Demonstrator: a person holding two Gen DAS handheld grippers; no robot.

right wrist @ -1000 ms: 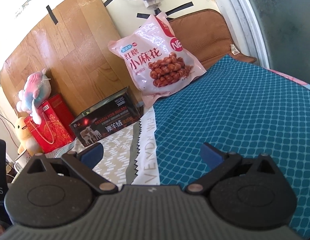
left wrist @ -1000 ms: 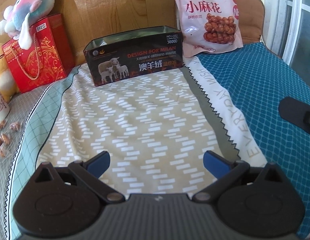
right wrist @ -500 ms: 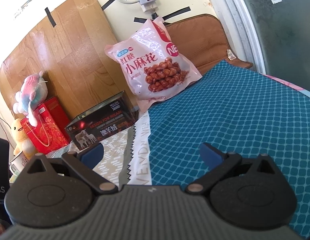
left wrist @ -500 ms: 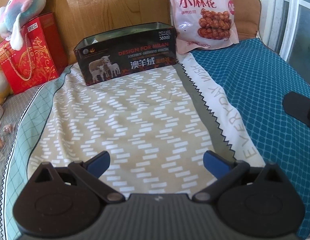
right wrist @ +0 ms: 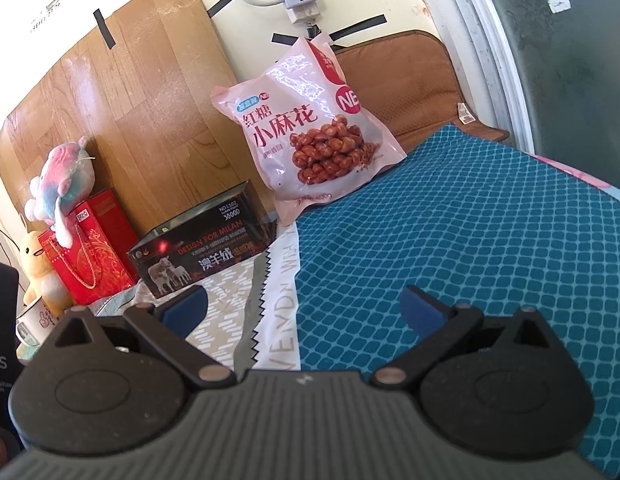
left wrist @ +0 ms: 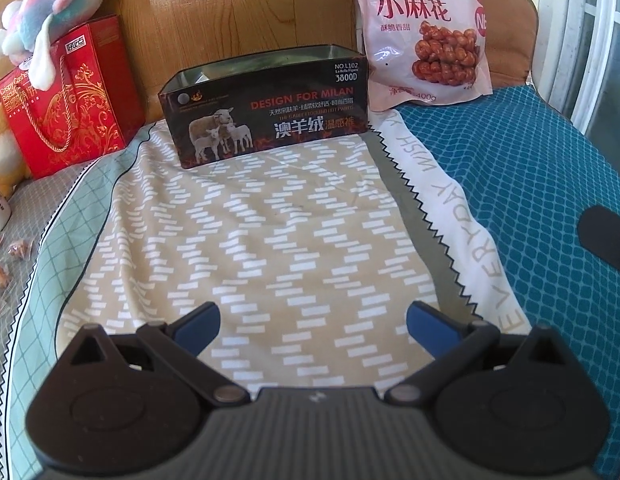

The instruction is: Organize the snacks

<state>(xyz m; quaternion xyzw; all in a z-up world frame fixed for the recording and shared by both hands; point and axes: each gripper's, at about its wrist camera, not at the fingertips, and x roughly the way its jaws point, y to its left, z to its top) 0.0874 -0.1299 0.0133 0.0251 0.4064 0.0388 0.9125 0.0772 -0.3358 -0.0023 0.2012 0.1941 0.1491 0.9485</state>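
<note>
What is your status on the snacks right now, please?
Left gripper and right gripper open, empty. Pink snack bag leaning upright beside open tin box. Nothing in the way.

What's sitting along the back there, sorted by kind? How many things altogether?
Snack bags: 1, the pink twist-snack bag
Open tins: 1, the black sheep-print tin
Gift boxes: 1, the red gift box
Plush toys: 2, the pastel plush and the yellow plush
Total: 5

Left gripper (left wrist: 313,326) fingers spread wide, empty; right gripper (right wrist: 305,310) likewise.
</note>
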